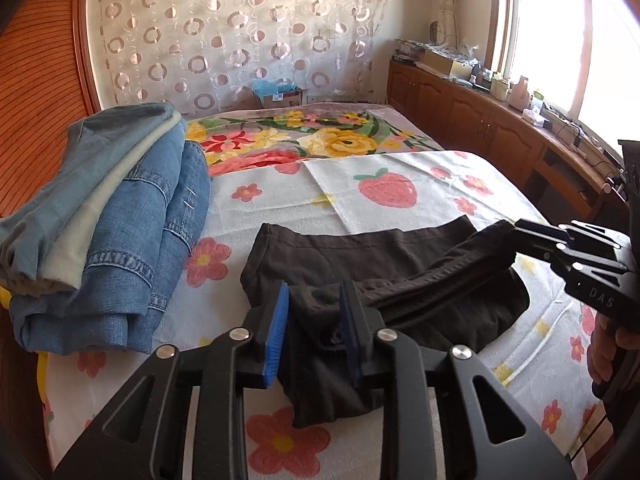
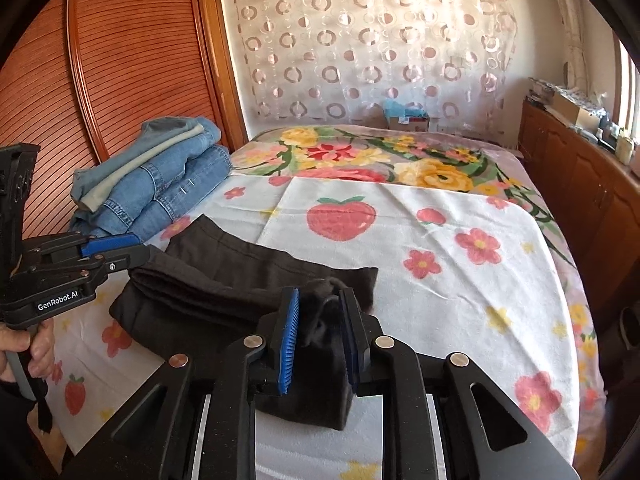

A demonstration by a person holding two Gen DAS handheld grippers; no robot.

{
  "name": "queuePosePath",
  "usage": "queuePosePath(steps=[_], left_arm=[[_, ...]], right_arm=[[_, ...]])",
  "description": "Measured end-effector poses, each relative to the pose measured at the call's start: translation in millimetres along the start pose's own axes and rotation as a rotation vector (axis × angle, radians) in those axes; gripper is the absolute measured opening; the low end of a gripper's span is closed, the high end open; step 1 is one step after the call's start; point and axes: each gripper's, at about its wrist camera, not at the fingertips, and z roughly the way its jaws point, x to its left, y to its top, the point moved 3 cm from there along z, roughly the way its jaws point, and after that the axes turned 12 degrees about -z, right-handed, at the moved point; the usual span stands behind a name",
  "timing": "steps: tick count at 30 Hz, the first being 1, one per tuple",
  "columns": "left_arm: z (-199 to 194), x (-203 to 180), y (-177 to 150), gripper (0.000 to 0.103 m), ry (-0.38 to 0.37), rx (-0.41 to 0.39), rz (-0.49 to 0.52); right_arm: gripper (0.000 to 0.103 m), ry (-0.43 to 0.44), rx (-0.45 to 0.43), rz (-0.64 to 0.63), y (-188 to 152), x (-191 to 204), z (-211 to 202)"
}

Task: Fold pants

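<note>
Pants (image 1: 360, 248) on the bed (image 1: 420, 184), long axis left-right across our view, near edge lifted; left gripper (image 1: 314, 320) pinches one end, right gripper (image 2: 320, 320) the other; jeans stack (image 1: 120, 216) just left.

The dark brown matt cloth pants (image 1: 360, 256) look soft and faintly napped, clamped between ribbed blue rubbery pads (image 1: 276, 336) on the matt black plastic left gripper (image 1: 314, 336), whose pivots are shiny metal. At left of the frame lies a stack of coarse blue denim (image 1: 120, 216), on a fuzzy white flower-printed cloth sheet (image 1: 420, 184); glossy ribbed reddish wood panelling (image 2: 132, 52) fills the upper left.
</note>
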Motion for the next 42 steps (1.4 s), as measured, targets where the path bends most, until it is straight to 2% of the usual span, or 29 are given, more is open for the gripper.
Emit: queuePosePath(steps=[2, 3, 5, 6, 15, 23, 27, 28, 33, 34, 35, 37, 38, 42], left_arm=[[-2.8, 0.4, -2.4, 0.053, -0.011, -0.003, -0.001], [-4.7, 0.2, -4.3, 0.057, -0.023, -0.004, 0.0], [-6.1, -0.2, -8.1, 0.076, -0.029, 0.001, 0.006], [-6.1, -0.4, -9.9, 0.079, -0.029, -0.002, 0.008], [-3.0, 3.5, -33.7, 0.079, -0.039, 0.032, 0.001], [6.1, 13.5, -46.8, 0.079, -0.038, 0.064, -0.004], [9.4, 15.4, -48.5, 0.07, -0.052, 0.078, -0.007], [11.1, 14.7, -49.1, 0.064, -0.06, 0.091, -0.006], [11.6, 15.5, -51.3, 0.049, -0.082, 0.109, -0.019], [11.6, 14.9, -51.9, 0.043, -0.083, 0.11, -0.019], [11.3, 14.1, -52.4, 0.037, -0.087, 0.11, -0.016], [8.0, 12.3, -51.6, 0.027, -0.094, 0.087, -0.011], [7.5, 12.0, -51.3, 0.021, -0.096, 0.085, -0.004], [-2.3, 9.1, -50.8, 0.016, -0.099, 0.067, 0.009]], right_arm=[[0.023, -0.004, -0.005, -0.004, -3.3, -0.4, -6.5], [0.025, -0.006, -0.005, -0.007, -6.6, 0.2, -8.9], [0.028, -0.005, 0.004, -0.01, -13.1, 0.8, -11.8], [0.029, -0.003, 0.01, -0.01, -17.3, 1.1, -13.2], [0.032, 0.04, 0.083, -0.009, -37.8, 2.0, -7.8], [0.032, 0.058, 0.127, -0.013, -36.3, 1.3, 3.0], [0.032, 0.057, 0.145, -0.018, -37.9, 0.4, 6.8], [0.032, 0.056, 0.15, -0.019, -39.1, 1.7, 7.4], [0.032, 0.058, 0.161, -0.035, -37.1, 2.1, 9.3], [0.028, 0.06, 0.16, -0.038, -36.6, 2.5, 9.9], [0.018, 0.065, 0.158, -0.04, -36.4, 2.6, 9.8], [0.012, 0.099, 0.15, -0.039, -35.6, 5.5, 11.2], [0.011, 0.105, 0.144, -0.04, -35.7, 6.1, 10.3], [0.01, 0.116, 0.122, -0.028, -36.3, 5.0, 0.9]])
